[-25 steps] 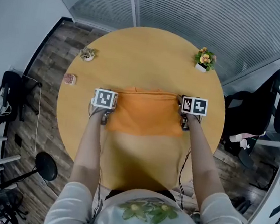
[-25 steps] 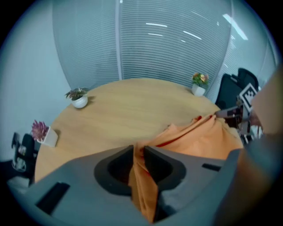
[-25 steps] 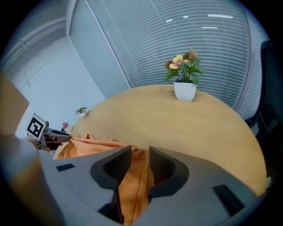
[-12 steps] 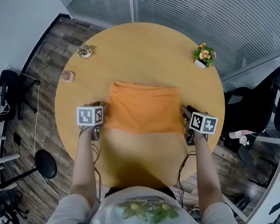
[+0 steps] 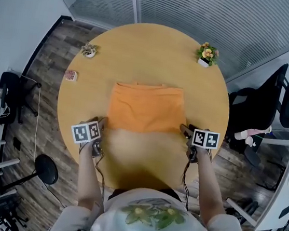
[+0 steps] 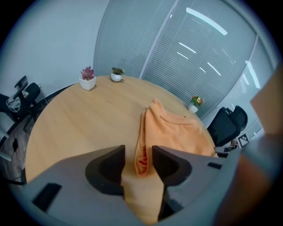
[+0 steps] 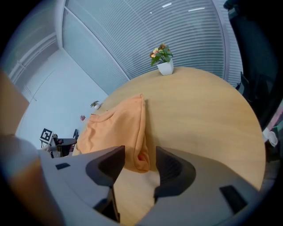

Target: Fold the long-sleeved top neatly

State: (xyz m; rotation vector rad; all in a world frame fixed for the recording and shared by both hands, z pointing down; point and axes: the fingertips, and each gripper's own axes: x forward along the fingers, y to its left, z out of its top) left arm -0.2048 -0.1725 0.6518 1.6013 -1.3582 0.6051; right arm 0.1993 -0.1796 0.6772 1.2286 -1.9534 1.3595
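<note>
The orange long-sleeved top (image 5: 145,109) lies folded into a flat rectangle in the middle of the round wooden table (image 5: 142,49). My left gripper (image 5: 100,127) hovers at its near-left corner and my right gripper (image 5: 185,130) at its near-right corner. Both have just been opening and stand open. In the left gripper view the folded corner of the top (image 6: 142,160) shows through the gap of the left gripper (image 6: 138,151), untouched by the pads. In the right gripper view the other corner (image 7: 140,160) lies just past the right gripper (image 7: 140,152), also free.
A potted flower (image 5: 206,53) stands at the table's far right, a small green plant (image 5: 88,51) at the far left, and a small pink pot (image 5: 71,75) near the left edge. Black office chairs (image 5: 271,102) stand to the right of the table.
Both grippers let go of the top's far corners and drew back toward the person to its near corners. Their jaws opened. The top stayed folded on the table.
</note>
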